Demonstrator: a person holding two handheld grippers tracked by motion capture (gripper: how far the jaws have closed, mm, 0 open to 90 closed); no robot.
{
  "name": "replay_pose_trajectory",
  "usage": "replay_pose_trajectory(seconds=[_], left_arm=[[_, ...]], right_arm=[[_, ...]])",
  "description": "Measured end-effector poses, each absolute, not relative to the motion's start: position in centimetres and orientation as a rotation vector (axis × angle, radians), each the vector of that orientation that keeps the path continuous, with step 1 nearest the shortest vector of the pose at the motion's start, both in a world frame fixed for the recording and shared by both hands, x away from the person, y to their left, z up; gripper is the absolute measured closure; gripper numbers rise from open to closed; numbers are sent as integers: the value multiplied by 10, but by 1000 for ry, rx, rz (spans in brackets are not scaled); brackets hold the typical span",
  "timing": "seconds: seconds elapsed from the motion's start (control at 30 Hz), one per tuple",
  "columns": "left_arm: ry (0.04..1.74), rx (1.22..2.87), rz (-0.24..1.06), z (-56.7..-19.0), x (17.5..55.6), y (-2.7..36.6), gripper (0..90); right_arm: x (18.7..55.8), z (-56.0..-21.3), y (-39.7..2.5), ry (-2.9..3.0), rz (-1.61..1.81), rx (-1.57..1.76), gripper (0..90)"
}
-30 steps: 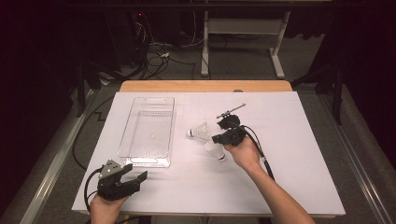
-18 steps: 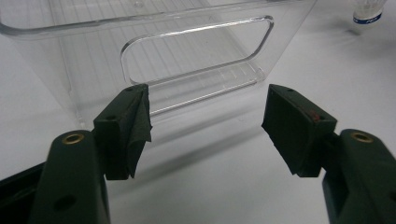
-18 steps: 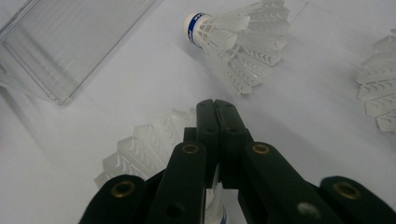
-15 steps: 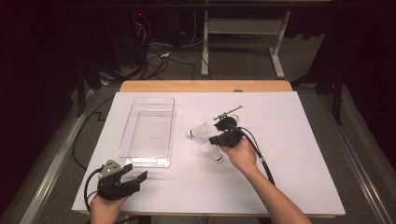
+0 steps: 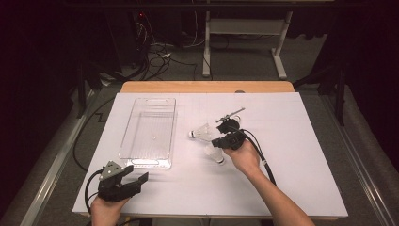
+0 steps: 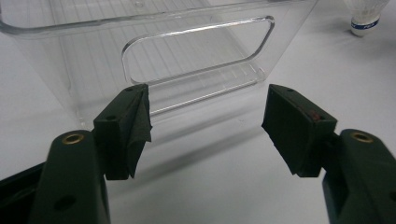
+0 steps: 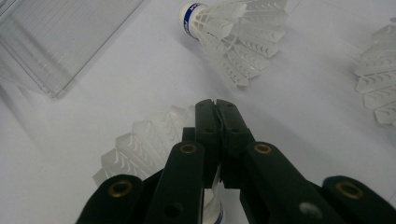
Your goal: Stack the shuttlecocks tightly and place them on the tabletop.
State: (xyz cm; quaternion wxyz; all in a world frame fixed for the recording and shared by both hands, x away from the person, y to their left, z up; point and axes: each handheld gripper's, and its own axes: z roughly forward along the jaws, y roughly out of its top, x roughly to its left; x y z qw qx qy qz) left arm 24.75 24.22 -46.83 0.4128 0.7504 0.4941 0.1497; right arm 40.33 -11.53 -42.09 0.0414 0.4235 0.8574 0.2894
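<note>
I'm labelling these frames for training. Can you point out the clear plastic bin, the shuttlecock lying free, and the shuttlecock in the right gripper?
Clear plastic bin (image 5: 149, 162), high view, near rim.
Free shuttlecock (image 7: 229, 35), right gripper view, feather skirt.
Held shuttlecock (image 7: 140, 140), right gripper view, feather edge left of the jaws.

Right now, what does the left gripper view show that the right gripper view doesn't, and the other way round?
The left gripper view has the left gripper, jaws wide apart, facing the end wall of the clear tray with its handle cut-out. The right gripper view has the right gripper, jaws closed, apparently pinching the skirt of the held shuttlecock, plus a third shuttlecock at the picture's right edge. Both take in the clear tray, the white table and a blue-banded shuttlecock, likely the same one.
</note>
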Motion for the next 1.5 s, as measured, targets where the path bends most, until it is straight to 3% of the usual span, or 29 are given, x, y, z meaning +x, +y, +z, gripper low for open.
replay_pose_trajectory(seconds=[1.5], left_arm=[[1245, 1883, 380, -468, 247, 242, 329]], right_arm=[[383, -419, -173, 2573, 888, 1344, 790]])
